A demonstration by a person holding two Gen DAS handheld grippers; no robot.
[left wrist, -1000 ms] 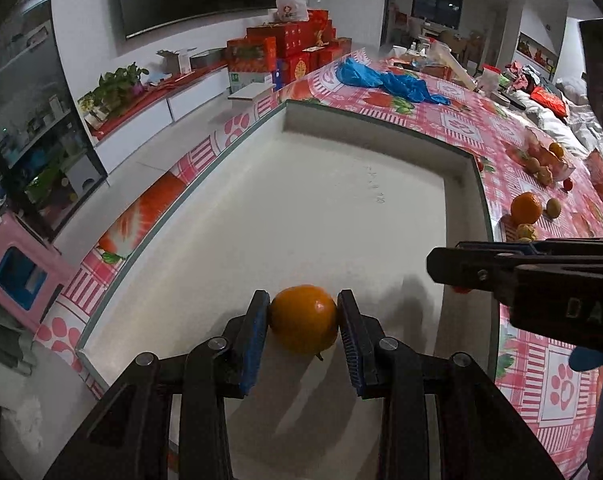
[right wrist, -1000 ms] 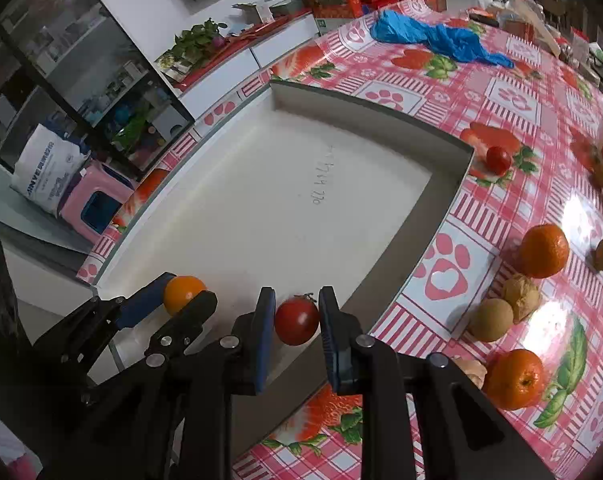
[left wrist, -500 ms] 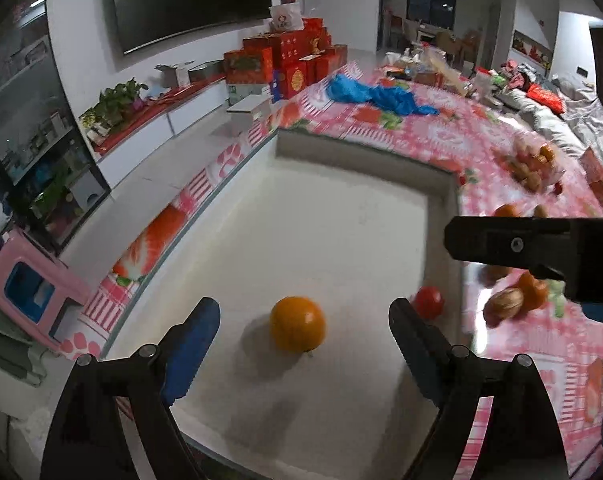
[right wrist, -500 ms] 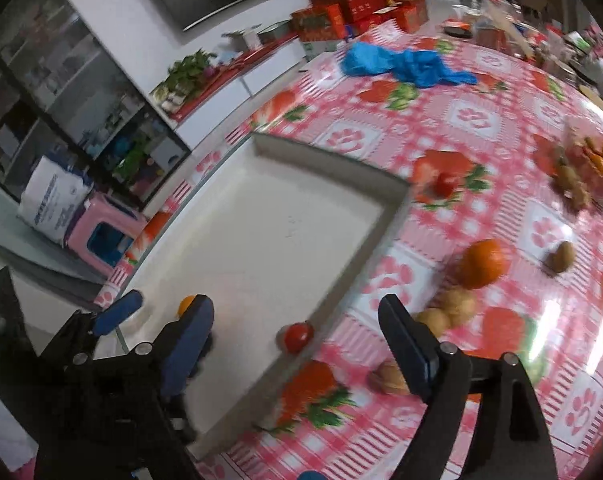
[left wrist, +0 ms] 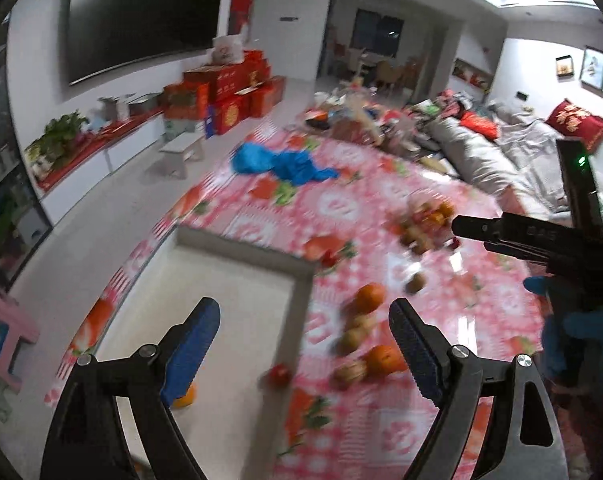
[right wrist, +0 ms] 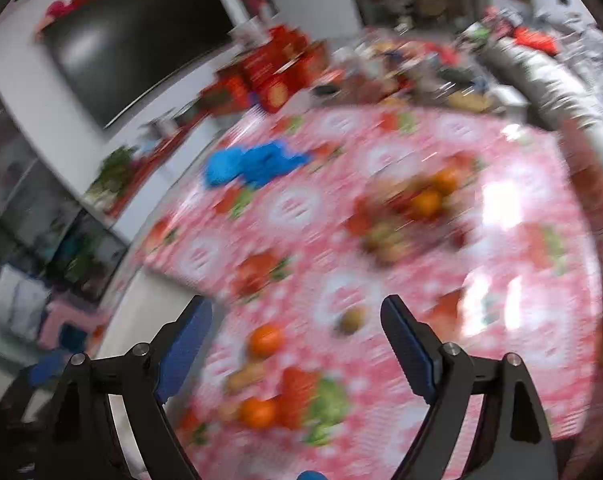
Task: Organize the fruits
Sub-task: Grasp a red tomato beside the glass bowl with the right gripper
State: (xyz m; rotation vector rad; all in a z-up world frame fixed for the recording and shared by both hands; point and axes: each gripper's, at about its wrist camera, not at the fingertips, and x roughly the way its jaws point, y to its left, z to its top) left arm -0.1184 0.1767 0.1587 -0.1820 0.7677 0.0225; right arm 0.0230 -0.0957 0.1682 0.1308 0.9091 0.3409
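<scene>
Two fruits, an orange [left wrist: 185, 398] and a tomato [left wrist: 279, 375], are lying in my tray [left wrist: 237, 304] at lower left; both claws, left [left wrist: 305, 344] and right [right wrist: 297, 344], are gaping empty, with many fruits [left wrist: 375, 356] waiting on the surface [left wrist: 381, 200].

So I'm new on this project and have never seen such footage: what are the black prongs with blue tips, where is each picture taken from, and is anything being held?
There is no robot here. A person holds a handheld gripper in each hand, and each has a fisheye camera looking forward along its two fingers. One picture looks along the left gripper, the other along the right gripper; both are blurred. The blue tips are the finger pads. Both grippers are open and hold nothing.

Below lies a table with a pink patterned tablecloth and a shallow white tray. In the tray sit an orange, partly hidden by a finger, and a small red fruit near the tray's edge. Loose oranges such as this orange on the cloth, some brownish fruits and a fruit pile are on the cloth, with a blue bag farther back.
</scene>
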